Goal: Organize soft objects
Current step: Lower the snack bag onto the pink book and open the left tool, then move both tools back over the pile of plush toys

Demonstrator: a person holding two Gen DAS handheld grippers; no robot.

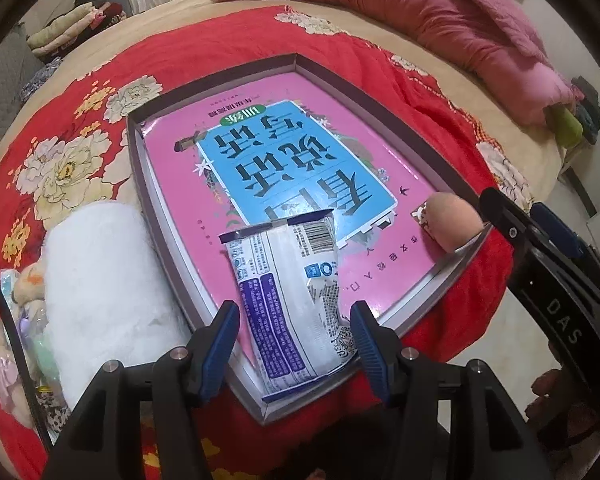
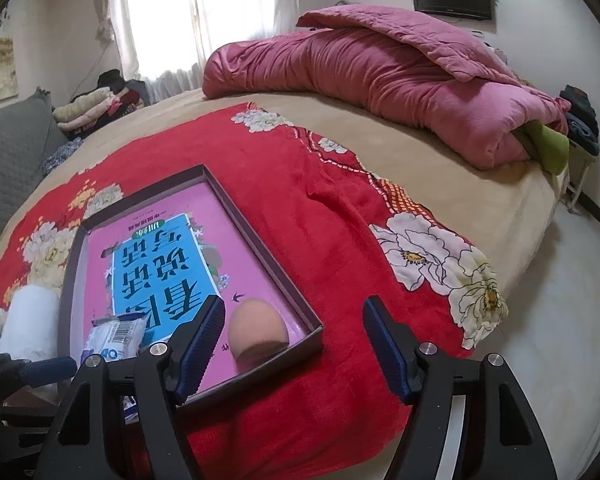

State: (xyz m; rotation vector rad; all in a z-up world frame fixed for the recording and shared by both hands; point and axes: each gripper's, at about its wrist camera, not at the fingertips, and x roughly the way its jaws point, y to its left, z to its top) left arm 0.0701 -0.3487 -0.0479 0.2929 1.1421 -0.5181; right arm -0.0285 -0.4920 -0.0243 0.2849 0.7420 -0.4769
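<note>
A shallow grey box (image 1: 137, 184) lies on the bed with a pink and blue book (image 1: 300, 168) flat inside it. A white and blue plastic packet (image 1: 288, 300) rests on the book at the box's near end, between the blue pads of my left gripper (image 1: 296, 338). The jaws stand just wide of the packet. A tan egg-shaped sponge (image 2: 256, 330) sits in the box's near right corner (image 2: 316, 326). My right gripper (image 2: 296, 342) is open around it, pads clear of it. A white fluffy roll (image 1: 100, 280) lies left of the box.
A red floral blanket (image 2: 320, 220) covers the bed under the box. A rolled pink quilt (image 2: 400, 92) lies at the far side. Small wrapped items (image 1: 24, 304) sit by the white roll. Folded clothes (image 2: 88, 112) are stacked at the far left. Bare floor (image 2: 560, 320) shows on the right.
</note>
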